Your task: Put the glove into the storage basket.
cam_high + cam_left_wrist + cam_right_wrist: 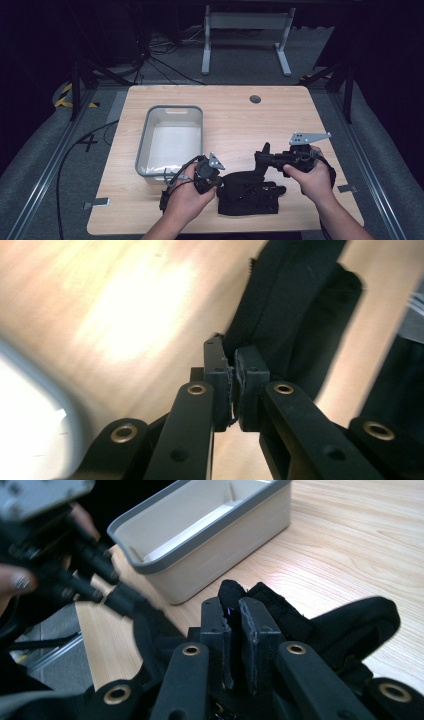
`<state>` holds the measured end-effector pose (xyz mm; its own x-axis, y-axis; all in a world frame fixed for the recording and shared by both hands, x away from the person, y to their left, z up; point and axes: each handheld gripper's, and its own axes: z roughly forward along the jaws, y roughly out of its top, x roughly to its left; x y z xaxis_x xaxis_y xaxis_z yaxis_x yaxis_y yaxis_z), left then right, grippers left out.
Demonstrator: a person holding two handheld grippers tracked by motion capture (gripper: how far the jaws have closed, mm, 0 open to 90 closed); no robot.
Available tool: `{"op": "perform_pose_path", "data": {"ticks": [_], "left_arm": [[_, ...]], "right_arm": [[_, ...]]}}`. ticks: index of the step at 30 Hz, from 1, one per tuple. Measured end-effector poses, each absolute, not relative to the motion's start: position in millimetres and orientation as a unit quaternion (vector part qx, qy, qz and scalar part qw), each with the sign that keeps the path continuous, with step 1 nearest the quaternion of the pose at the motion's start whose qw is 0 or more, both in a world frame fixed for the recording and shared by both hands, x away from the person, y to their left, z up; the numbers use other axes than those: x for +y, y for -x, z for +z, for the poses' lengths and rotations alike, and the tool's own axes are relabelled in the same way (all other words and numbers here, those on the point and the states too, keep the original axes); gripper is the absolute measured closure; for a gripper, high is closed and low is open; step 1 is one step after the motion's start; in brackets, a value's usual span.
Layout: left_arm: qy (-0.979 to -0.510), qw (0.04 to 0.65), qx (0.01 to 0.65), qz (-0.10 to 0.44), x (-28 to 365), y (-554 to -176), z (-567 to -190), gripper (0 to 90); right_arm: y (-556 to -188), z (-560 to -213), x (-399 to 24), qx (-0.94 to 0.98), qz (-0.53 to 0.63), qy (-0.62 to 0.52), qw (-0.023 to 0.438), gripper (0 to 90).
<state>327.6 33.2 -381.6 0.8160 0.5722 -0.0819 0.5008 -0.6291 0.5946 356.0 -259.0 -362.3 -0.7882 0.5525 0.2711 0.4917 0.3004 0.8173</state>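
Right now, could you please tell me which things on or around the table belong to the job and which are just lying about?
In the job:
- black glove
- left gripper, shut on the glove's edge
- right gripper, pinching the glove
- grey bin, likely where the glove goes

Lying about:
- cables on the floor
- white desk frame behind the table

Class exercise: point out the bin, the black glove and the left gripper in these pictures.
bin (145,134): high view, on its grey left rim.
black glove (248,192): high view, on its palm.
left gripper (233,371): left gripper view, between its pads, shut on the glove's edge.
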Motion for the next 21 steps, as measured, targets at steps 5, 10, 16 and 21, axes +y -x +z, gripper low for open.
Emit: {"op": "perform_pose_path", "data": {"ticks": [5, 10, 16, 21], "left_arm": [[-0.896, 0.308, 0.305, 0.095, 34, -335, -379, 86.3], [-0.896, 0.299, 0.305, 0.121, 33, -339, -381, 86.2], [-0.901, 0.293, 0.302, 0.105, 32, -339, -388, 86.0], [-0.91, 0.284, 0.293, 0.077, 28, -332, -390, 85.5]], "right_arm": [[-353, -373, -263, 0.797, 0.518, -0.309, 0.04, 80.3], [-350, -387, -264, 0.791, 0.534, -0.292, 0.055, 80.2], [-344, -406, -268, 0.803, 0.514, -0.297, 0.052, 79.4], [-337, -411, -275, 0.805, 0.506, -0.308, 0.035, 78.8]]}}
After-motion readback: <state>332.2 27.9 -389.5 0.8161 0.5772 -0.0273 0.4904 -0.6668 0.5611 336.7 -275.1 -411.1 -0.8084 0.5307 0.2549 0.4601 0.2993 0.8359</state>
